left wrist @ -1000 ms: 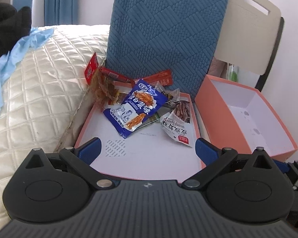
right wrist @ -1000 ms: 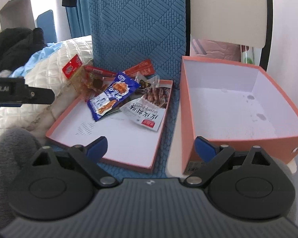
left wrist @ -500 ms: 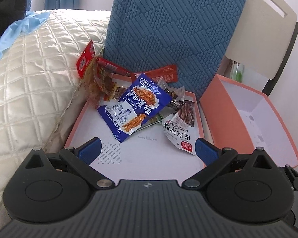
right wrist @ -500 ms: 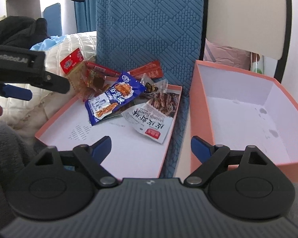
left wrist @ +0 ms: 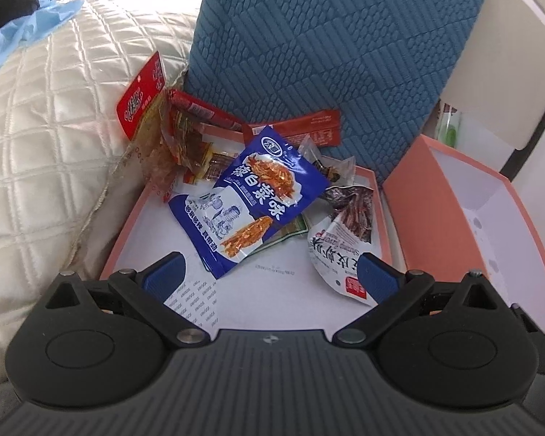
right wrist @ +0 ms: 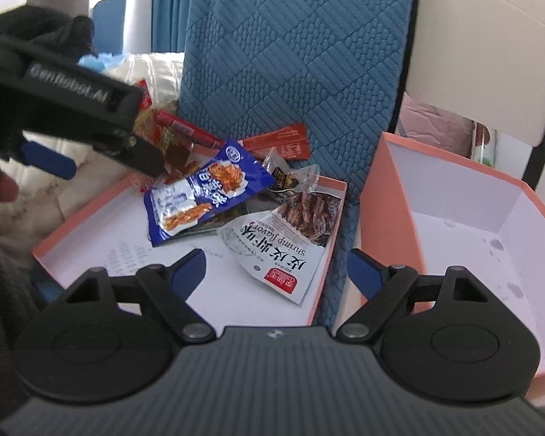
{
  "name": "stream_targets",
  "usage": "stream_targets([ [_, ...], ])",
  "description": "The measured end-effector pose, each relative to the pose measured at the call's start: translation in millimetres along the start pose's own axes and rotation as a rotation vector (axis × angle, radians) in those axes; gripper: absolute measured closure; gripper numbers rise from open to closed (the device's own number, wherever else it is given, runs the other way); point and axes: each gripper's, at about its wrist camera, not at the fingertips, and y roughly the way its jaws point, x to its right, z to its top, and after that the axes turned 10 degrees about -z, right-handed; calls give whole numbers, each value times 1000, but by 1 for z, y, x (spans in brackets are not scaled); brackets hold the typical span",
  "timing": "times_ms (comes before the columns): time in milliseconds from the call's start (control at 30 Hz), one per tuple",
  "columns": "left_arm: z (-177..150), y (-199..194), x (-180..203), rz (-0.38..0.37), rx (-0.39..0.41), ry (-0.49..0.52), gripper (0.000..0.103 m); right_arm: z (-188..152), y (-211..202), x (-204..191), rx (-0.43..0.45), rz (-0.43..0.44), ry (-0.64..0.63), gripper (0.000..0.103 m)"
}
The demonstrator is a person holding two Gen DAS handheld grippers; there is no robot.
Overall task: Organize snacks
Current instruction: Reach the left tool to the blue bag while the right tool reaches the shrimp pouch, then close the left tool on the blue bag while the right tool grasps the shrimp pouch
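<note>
While both of our grippers hang with the jaws spread wide and nothing between them, no packet is moved yet, so we judge the task as only starting. Our left gripper [left wrist: 269,269] hovers low over the near part of the shallow lid [left wrist: 272,309], and our right gripper [right wrist: 276,265] waits above the gap between this lid and the deep pink box [right wrist: 454,239], which has no snack inside.

All snacks lie together at the far end of the lid: the blue packet [left wrist: 254,200] on top, the shrimp packet [right wrist: 283,243] just beside it at the right, small clear packets [right wrist: 290,178] behind, and red packets [left wrist: 145,101] leaning on the white quilted pillow [left wrist: 54,127]. We think all of them must still go into the box.

A blue textured cushion [left wrist: 327,43] stands directly behind the pile. The packets overlap, so picking only one can drag its neighbours.
</note>
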Motion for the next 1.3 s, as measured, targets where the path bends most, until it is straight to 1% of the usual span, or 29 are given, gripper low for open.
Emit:
stream_targets([
  [67, 3, 9, -2, 5, -3, 1, 1, -1, 11, -3, -15, 6, -7, 21],
  [233, 10, 30, -7, 2, -16, -19, 1, 0, 31, -6, -41, 6, -15, 22],
  [433, 21, 51, -14, 3, -19, -37, 1, 3, 55, -11, -29, -20, -66, 22],
  [667, 36, 78, -35, 0, -19, -98, 2, 8, 81, -15, -1, -62, -104, 22],
  [767, 43, 90, -46, -4, -21, -118, 2, 11, 94, -18, -8, -56, -109, 21],
  [867, 47, 101, -54, -16, -23, -126, 2, 15, 106, -19, -24, -48, -92, 21],
  [1033, 52, 115, -60, -28, -34, -127, 3, 26, 126, -15, -40, -60, -32, 21],
  [1133, 51, 121, -63, -44, -36, -137, 8, 33, 137, -10, -56, -58, 20, 22],
  [1233, 49, 127, -64, -61, -51, -141, 11, 38, 153, -4, -105, -65, 70, 22],
  [1300, 47, 130, -63, -69, -58, -124, 12, 41, 161, 0, -129, -49, 107, 22],
])
